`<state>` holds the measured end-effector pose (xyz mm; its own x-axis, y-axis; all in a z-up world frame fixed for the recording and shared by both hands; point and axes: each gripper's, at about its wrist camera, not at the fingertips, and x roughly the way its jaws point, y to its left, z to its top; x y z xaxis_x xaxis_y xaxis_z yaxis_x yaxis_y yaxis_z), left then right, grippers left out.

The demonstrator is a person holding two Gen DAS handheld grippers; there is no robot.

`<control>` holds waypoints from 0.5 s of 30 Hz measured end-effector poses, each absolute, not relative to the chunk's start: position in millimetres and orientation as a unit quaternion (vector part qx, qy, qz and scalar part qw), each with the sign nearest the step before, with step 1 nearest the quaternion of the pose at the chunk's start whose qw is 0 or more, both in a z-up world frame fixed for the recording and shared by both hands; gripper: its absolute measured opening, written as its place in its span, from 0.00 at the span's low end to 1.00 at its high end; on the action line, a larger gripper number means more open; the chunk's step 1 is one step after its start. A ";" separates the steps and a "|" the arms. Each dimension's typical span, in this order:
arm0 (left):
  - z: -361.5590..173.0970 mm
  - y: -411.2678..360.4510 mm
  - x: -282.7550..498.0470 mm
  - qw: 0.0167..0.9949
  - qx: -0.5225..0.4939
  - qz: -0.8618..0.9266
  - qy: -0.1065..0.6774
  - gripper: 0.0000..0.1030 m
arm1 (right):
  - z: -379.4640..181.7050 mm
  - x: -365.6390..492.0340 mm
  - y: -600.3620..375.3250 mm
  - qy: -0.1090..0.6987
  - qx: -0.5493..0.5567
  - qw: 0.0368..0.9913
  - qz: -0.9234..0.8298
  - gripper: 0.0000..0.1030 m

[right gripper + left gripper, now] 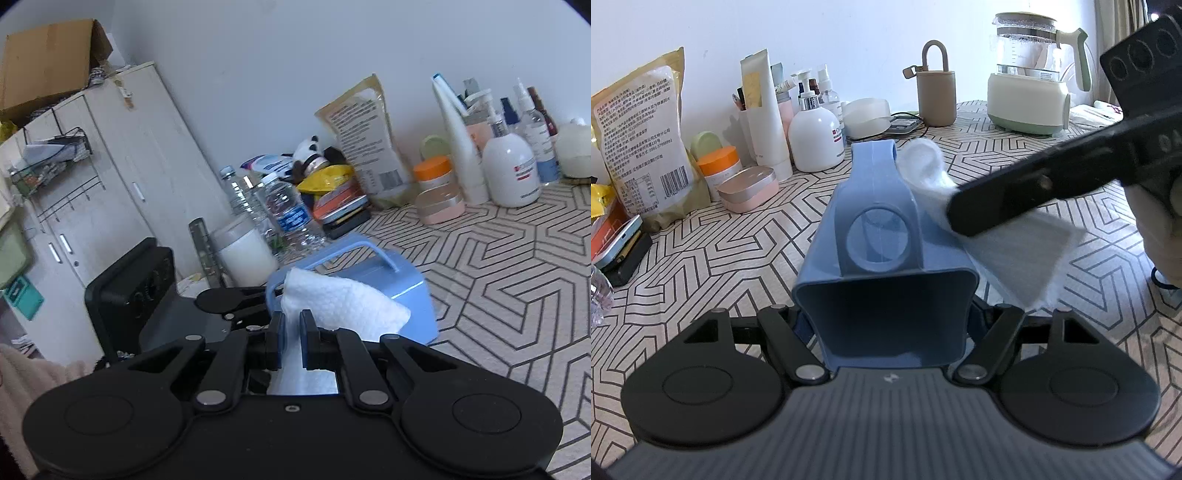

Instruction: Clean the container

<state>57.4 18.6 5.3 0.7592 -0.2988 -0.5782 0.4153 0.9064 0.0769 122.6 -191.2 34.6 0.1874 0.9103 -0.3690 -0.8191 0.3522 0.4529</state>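
Step in hand: wiping the outside of the blue container (882,280). My left claw (886,325) is clamped on it at the near end, jaws pressed against its two side walls, holding it off the patterned tabletop (720,266) with the handle side up and pointing away from me.

My right claw (291,332) pinches a folded white wipe (343,302); the wipe sticks out ahead of the fingers and lies on the container's right upper flank, just beside the handle (875,206). The contact itself is partly hidden by the claw.

Judgement: wiping is under way, not finished. The next stroke calls for keeping the left grip firm and drawing the wipe along the wall without snagging the handle. Risk: the wipe slips from the pinch.
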 end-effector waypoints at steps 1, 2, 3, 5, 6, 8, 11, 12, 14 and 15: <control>5.2 18.6 57.2 0.932 0.101 -0.191 0.290 0.72 | 35.4 122.8 -190.6 0.294 0.074 0.773 0.557 0.10; 5.0 18.6 57.4 0.932 0.101 -0.191 0.290 0.72 | 36.3 123.1 -189.7 0.292 0.072 0.779 0.550 0.10; 4.8 18.7 57.4 0.932 0.100 -0.191 0.290 0.72 | 37.0 123.6 -188.6 0.290 0.071 0.783 0.546 0.10; 4.7 18.5 57.1 0.932 0.101 -0.191 0.290 0.72 | 38.0 123.9 -186.3 0.287 0.069 0.786 0.543 0.10; 4.8 19.7 59.0 0.932 0.101 -0.191 0.290 0.72 | 38.2 123.5 -185.5 0.285 0.067 0.787 0.543 0.10; 4.7 19.1 58.8 0.932 0.103 -0.191 0.289 0.72 | 38.1 122.4 -184.6 0.283 0.066 0.785 0.547 0.11; 4.5 19.2 58.7 0.932 0.104 -0.192 0.288 0.72 | 37.5 118.8 -182.3 0.285 0.067 0.768 0.570 0.11; 4.4 19.2 58.8 0.932 0.104 -0.192 0.288 0.72 | 37.3 117.5 -181.2 0.286 0.067 0.762 0.578 0.11; 4.5 18.7 58.7 0.932 0.105 -0.192 0.288 0.72 | 37.2 116.5 -179.3 0.287 0.068 0.756 0.585 0.11; 4.7 18.1 58.4 0.932 0.106 -0.192 0.287 0.72 | 37.1 116.4 -178.9 0.287 0.069 0.754 0.587 0.11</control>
